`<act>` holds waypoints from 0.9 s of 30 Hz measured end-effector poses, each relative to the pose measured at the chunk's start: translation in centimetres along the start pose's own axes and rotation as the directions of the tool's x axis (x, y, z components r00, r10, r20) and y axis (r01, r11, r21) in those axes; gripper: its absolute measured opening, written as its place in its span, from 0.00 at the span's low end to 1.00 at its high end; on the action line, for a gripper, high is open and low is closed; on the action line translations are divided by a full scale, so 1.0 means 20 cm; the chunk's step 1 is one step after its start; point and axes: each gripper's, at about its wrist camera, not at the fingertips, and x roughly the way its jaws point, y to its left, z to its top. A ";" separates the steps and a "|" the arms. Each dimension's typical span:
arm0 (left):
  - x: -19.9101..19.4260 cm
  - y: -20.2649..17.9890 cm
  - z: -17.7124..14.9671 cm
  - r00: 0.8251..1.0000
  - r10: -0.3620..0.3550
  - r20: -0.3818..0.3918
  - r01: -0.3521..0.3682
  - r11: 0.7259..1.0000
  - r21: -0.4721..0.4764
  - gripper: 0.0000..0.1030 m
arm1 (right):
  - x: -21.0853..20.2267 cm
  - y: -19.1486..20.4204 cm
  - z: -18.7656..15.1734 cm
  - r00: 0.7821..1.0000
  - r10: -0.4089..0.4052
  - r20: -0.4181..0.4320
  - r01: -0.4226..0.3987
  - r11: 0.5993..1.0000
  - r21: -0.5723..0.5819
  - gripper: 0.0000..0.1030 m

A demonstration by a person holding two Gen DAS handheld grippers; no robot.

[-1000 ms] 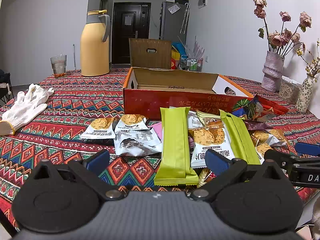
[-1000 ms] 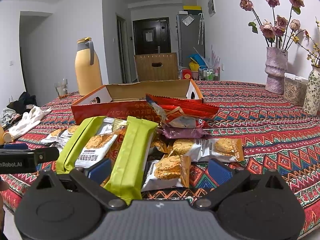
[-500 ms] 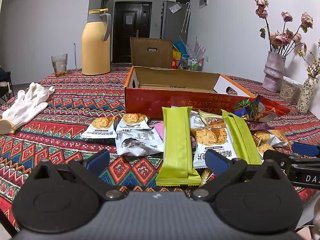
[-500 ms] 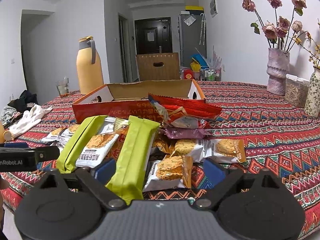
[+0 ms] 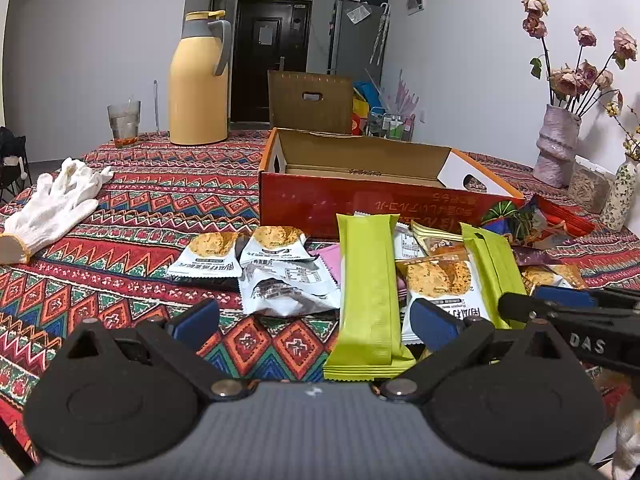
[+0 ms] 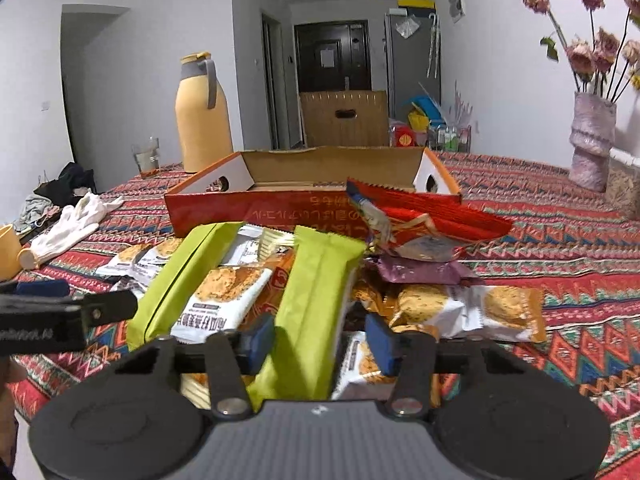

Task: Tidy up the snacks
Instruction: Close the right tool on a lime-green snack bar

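A heap of snack packets lies on the patterned cloth in front of an open red cardboard box [image 5: 360, 204] [image 6: 280, 208]. My right gripper [image 6: 320, 342] is closing its jaws around a long green packet [image 6: 316, 300]. The left blue pad touches the packet's edge and a thin gap shows at the right pad. A second green packet [image 5: 368, 288] [image 6: 180, 276] lies to the left, with a white biscuit packet [image 6: 224, 300] between the two. My left gripper [image 5: 316, 322] hovers open over the cloth near that second green packet, with nothing gripped. The right gripper's tip [image 5: 560, 300] shows at the left wrist view's right edge.
A yellow thermos jug [image 5: 200, 80] and a glass [image 5: 124, 122] stand at the back left. White gloves [image 5: 52, 208] lie at the left. Vases of dried flowers [image 5: 558, 152] stand at the right. Red and purple snack bags [image 6: 424, 224] lie by the box's right end.
The right gripper moved forward over the green packet and its jaws narrowed from wide open to nearly the packet's width. The left gripper stayed put and open.
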 end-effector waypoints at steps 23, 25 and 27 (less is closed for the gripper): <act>0.07 0.00 0.02 0.999 -0.018 -0.034 0.018 1.000 -0.021 1.00 | 0.00 -0.02 0.01 0.998 0.009 0.054 -0.012 0.999 0.044 0.31; 0.07 -0.01 0.03 0.999 -0.025 -0.034 0.024 0.999 -0.022 1.00 | -0.02 -0.03 0.02 0.997 0.004 0.077 -0.008 0.999 0.045 0.31; 0.09 -0.02 0.04 0.999 -0.019 -0.039 0.019 1.000 -0.016 1.00 | -0.05 -0.05 0.03 0.995 -0.006 0.096 0.002 0.999 0.044 0.31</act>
